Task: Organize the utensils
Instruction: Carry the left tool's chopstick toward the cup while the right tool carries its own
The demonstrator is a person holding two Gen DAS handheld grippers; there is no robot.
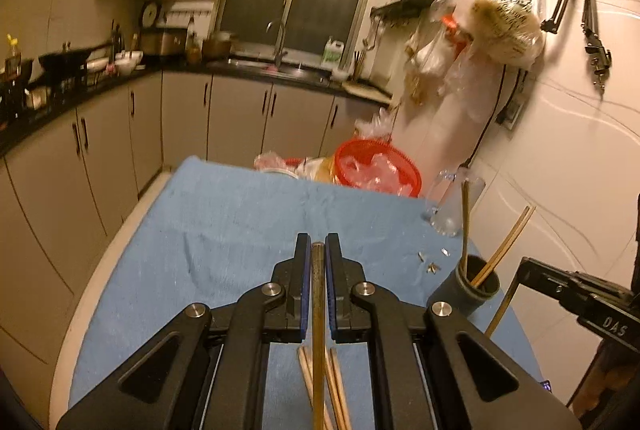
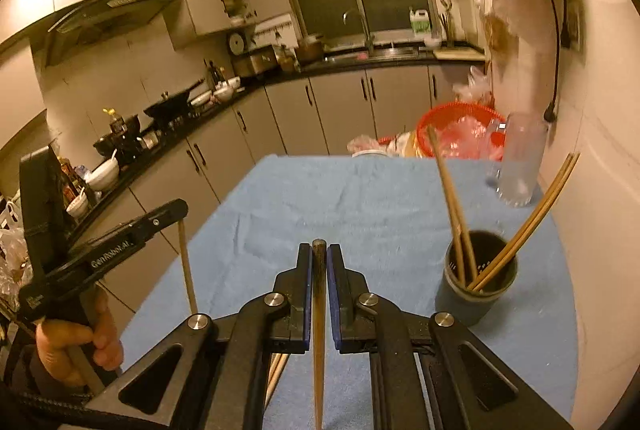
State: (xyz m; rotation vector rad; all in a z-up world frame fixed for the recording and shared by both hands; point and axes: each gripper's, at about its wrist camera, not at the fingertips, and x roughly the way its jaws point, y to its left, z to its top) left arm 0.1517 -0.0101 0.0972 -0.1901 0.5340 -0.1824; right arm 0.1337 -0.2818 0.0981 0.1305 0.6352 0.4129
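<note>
Each gripper clamps 1 chopstick above the blue cloth

The left gripper [image 1: 318, 250] is closed on a brown wooden chopstick [image 1: 318, 310]; the right gripper [image 2: 319, 254] pinches another dark-tipped chopstick [image 2: 319, 310]. The dark cylindrical holder [image 2: 478, 286] stands right, holding more chopsticks.

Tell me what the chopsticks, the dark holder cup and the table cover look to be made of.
Chopsticks: likely bamboo or wood, tan, matte, darker at some ends. Holder cup: probably plastic, dark grey, dull, smooth wall. Table cover: blue cloth, towel-like, with soft creases and a fuzzy surface.
</note>
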